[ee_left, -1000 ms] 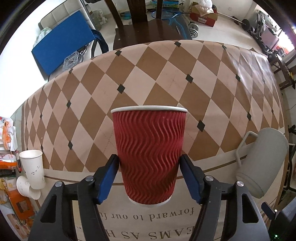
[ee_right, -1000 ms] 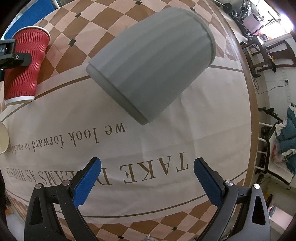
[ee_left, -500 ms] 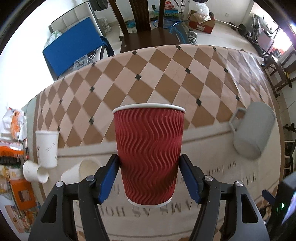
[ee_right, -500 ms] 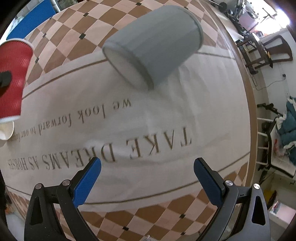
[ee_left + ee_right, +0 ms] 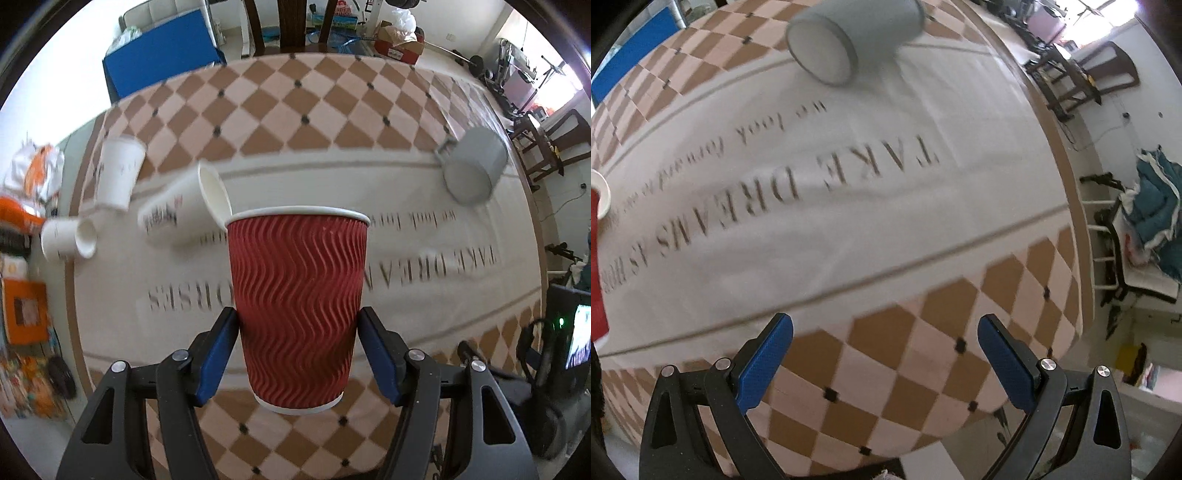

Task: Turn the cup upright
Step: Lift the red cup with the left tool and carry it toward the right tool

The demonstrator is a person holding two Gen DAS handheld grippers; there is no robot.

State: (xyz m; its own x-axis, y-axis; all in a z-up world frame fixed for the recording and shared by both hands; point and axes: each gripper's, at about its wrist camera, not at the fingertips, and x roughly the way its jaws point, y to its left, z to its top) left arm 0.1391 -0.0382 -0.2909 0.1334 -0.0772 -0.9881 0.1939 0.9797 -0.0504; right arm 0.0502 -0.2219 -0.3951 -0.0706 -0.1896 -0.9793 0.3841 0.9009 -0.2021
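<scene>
My left gripper (image 5: 297, 354) is shut on a red ripple paper cup (image 5: 297, 295), held upright with its white rim on top, lifted above the table. A sliver of the red cup shows at the left edge of the right wrist view (image 5: 596, 280). A grey mug (image 5: 472, 166) lies on its side at the far right of the table; in the right wrist view the grey mug (image 5: 849, 40) lies far ahead, mouth towards me. My right gripper (image 5: 884, 354) is open and empty over the near edge of the table.
The table wears a checkered cloth with a lettered white band (image 5: 849, 206). A white paper cup (image 5: 184, 210) lies on its side, another small cup (image 5: 68, 242) lies at the left, and one white cup (image 5: 118, 170) stands beside them. Chairs and clutter surround the table.
Both grippers have pulled back and up from the table. The red cup stays clamped in the left gripper. The grey mug looks farther away in both views.
</scene>
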